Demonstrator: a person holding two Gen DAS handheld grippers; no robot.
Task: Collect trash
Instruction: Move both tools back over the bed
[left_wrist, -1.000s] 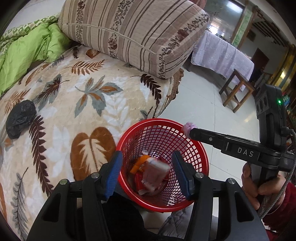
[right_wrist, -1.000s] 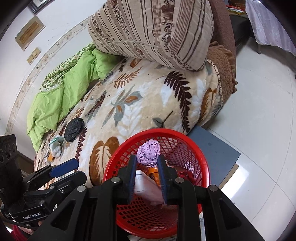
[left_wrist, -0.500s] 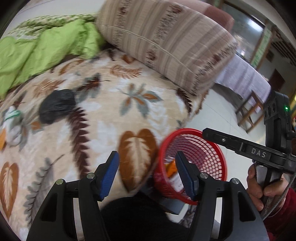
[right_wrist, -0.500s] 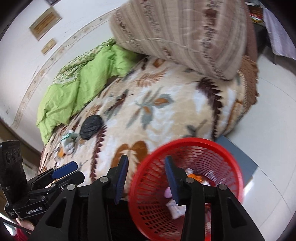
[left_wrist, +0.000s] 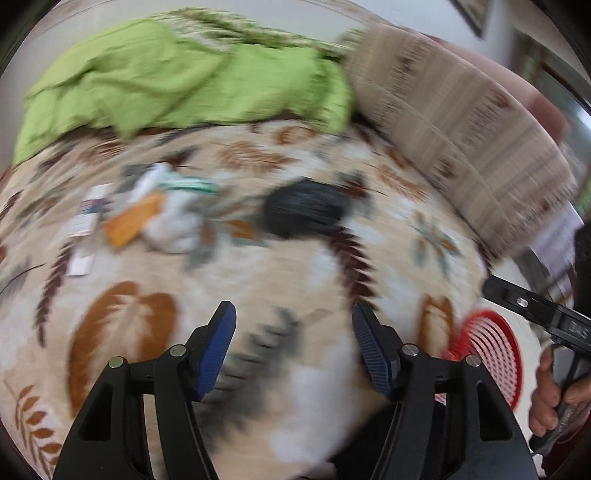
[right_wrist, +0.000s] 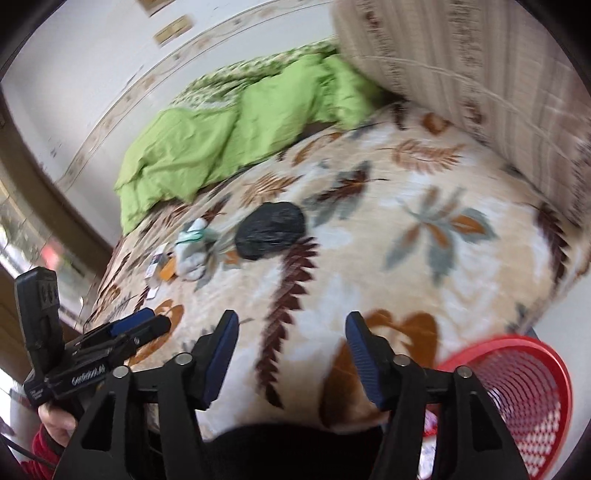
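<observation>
Since red mesh basket sits at bed edge for drops, left gripper and right gripper, jaws opening, nothing between, face crumpled black bag and wrappers on blanket.

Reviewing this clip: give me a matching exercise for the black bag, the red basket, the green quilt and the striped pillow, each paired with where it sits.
Things:
1. black crumpled bag
2. red mesh basket
3. green quilt
4. striped pillow

Places:
A. bunched along the far side of the bed, by the wall
B. off the bed's near edge, low at the right
C. at the bed's upper right end
D. in the middle of the leaf-print blanket

Pairs: 1-D, 2-B, 3-A, 4-C
</observation>
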